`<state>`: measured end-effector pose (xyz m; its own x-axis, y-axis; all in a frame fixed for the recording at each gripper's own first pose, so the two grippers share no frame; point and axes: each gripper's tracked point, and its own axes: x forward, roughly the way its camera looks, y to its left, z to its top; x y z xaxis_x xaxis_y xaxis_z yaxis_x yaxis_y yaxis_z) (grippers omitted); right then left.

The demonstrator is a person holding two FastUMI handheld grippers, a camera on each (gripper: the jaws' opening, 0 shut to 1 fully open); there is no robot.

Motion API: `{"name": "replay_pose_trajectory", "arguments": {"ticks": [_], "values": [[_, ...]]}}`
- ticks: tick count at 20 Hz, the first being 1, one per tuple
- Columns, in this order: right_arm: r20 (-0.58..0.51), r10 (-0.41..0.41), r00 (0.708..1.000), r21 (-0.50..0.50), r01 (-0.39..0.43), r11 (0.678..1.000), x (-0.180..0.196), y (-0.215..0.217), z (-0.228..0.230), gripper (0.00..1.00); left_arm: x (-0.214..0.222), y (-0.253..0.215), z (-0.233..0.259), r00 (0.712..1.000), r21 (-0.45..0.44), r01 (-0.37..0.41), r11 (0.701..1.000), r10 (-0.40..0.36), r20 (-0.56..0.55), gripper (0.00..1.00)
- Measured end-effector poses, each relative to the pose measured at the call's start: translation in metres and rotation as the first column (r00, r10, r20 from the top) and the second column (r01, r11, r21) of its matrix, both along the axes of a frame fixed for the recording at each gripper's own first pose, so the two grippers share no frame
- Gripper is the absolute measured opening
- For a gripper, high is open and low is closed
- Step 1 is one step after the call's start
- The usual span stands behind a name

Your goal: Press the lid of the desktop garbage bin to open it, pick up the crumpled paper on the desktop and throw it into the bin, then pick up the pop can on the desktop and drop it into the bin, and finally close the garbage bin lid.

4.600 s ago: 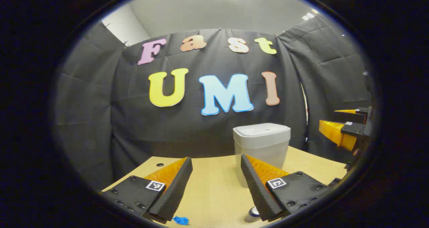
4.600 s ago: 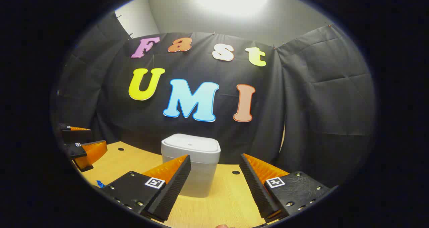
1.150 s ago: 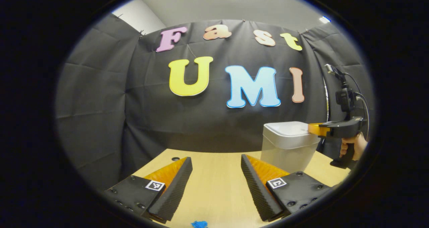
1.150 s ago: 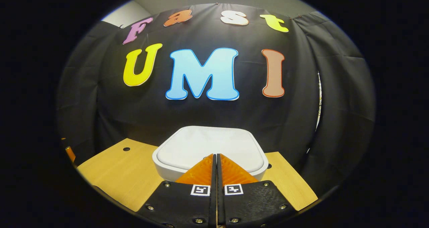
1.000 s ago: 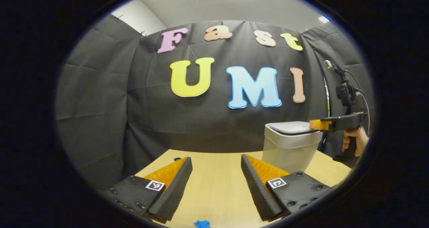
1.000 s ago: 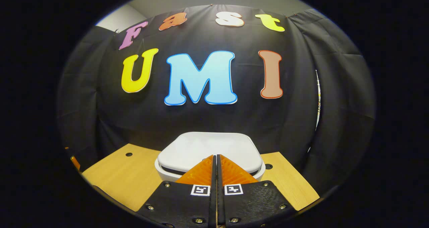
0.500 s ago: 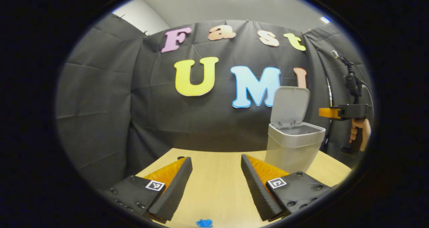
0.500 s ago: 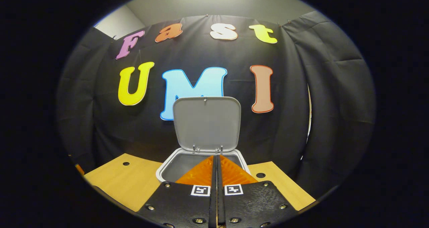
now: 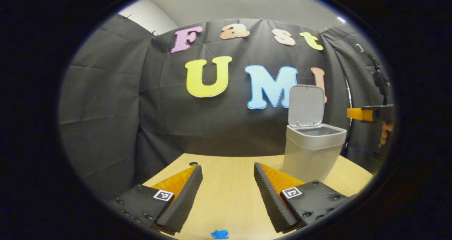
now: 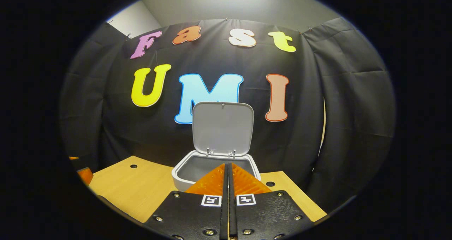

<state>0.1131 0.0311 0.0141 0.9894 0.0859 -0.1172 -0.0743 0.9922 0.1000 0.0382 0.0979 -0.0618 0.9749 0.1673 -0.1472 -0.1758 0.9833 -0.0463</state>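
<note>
Bin (image 10: 215, 169) is sitting toward the far side of the counter (image 10: 137, 190), up near the black cloth wall, and its lid (image 10: 223, 127) is standing straight up on its hinges, so the mouth is wide open and showing a grey inside. Looking at the right gripper view, the right tool (image 10: 227, 166) is hanging just in front of the bin's near rim with its two fingers pressed flat together, nothing between them. Whether it's touching the rim I can't really tell from this angle.

Over in the left gripper view, the bin (image 9: 312, 151) is showing up off to the right with the lid (image 9: 306, 105) tipped up, and the right tool (image 9: 349, 113) is poking in from the far right edge, level with the top of the bin and a little apart from it. A bit of the hand (image 9: 385, 132) gripping its handle is peeking out below it.

The left tool (image 9: 227, 173) is floating over the counter (image 9: 229, 183) with its fingers spread well apart, holding nothing. A small blue scrap (image 9: 219, 234) is lying on the wood at the very bottom edge, between and below the fingers. A small dark hole (image 9: 193, 163) is sitting in the counter near the back.
</note>
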Motion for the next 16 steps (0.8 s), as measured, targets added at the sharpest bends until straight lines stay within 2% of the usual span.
{"name": "replay_pose_trajectory", "arguments": {"ticks": [3,4,8,9,11,16], "values": [[-0.009,0.012,1.0,0.0,-0.012,1.0,-0.007,0.003,-0.004,0.01,-0.005,0.013,-0.028,0.998,-0.01,-0.016,1.0,0.016,-0.06,0.99],[-0.012,0.014,1.0,0.003,-0.014,1.0,-0.009,0.003,-0.004,0.01,-0.007,0.015,-0.036,0.997,-0.011,-0.019,1.0,0.018,-0.081,0.95],[-0.025,0.025,0.999,-0.004,-0.025,1.0,-0.017,0.007,-0.008,0.01,-0.021,0.02,-0.064,0.99,-0.009,-0.018,1.0,0.017,-0.141,0.96],[-0.027,0.034,0.999,-0.004,-0.034,0.999,-0.02,0.009,-0.01,0.01,-0.022,0.019,-0.069,0.988,-0.009,-0.012,1.0,0.011,-0.153,0.99],[-0.03,0.048,0.998,-0.004,-0.048,0.999,-0.025,0.013,-0.012,0.01,-0.024,0.017,-0.079,0.984,-0.02,0.002,1.0,-0.006,-0.179,0.96],[-0.018,0.076,0.997,-0.018,-0.077,0.997,-0.042,0.026,-0.015,0.01,-0.037,0.02,-0.126,0.956,-0.03,0.003,1.0,-0.012,-0.293,0.95]]}}
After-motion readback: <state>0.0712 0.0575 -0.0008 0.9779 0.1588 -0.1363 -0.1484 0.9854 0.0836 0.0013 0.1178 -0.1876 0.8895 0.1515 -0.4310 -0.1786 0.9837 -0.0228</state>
